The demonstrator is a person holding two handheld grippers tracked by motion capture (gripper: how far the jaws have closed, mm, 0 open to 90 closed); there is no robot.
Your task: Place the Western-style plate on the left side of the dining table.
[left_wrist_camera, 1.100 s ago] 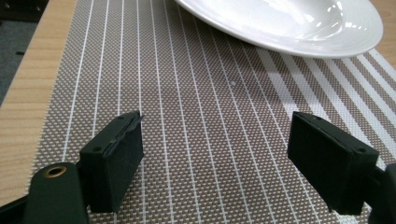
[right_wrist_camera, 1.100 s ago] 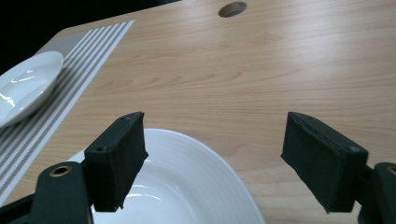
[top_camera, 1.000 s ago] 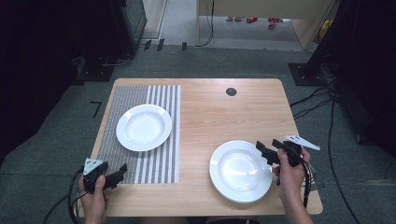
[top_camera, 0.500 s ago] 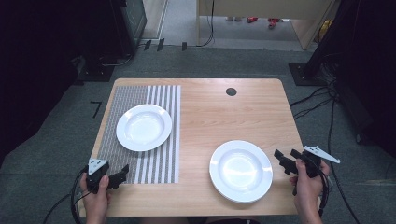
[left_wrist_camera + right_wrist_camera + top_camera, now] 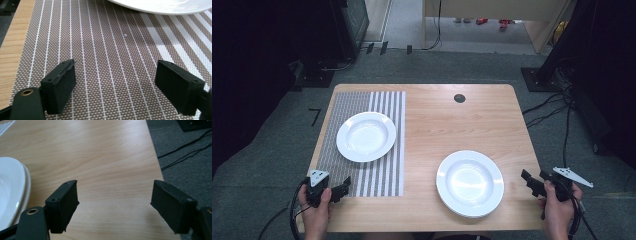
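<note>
High view: a wooden table (image 5: 447, 125) stands on grey carpet (image 5: 277, 150), cables trailing at 3 o'clock. A striped mat (image 5: 382, 180) carries one plate (image 5: 366, 136); another plate (image 5: 469, 182) sits at 5 o'clock.

Left gripper view: the left gripper (image 5: 115, 82) gapes wide, empty, over the mat.

Right gripper view: the right gripper (image 5: 113, 203) gapes wide, empty, at the table's edge.

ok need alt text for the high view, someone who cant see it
Two white plates sit on a wooden table: one plate on a striped placemat at left, the other plate on bare wood at right. At the near edge, a person's hands hold the left gripper and right gripper, both empty.
</note>
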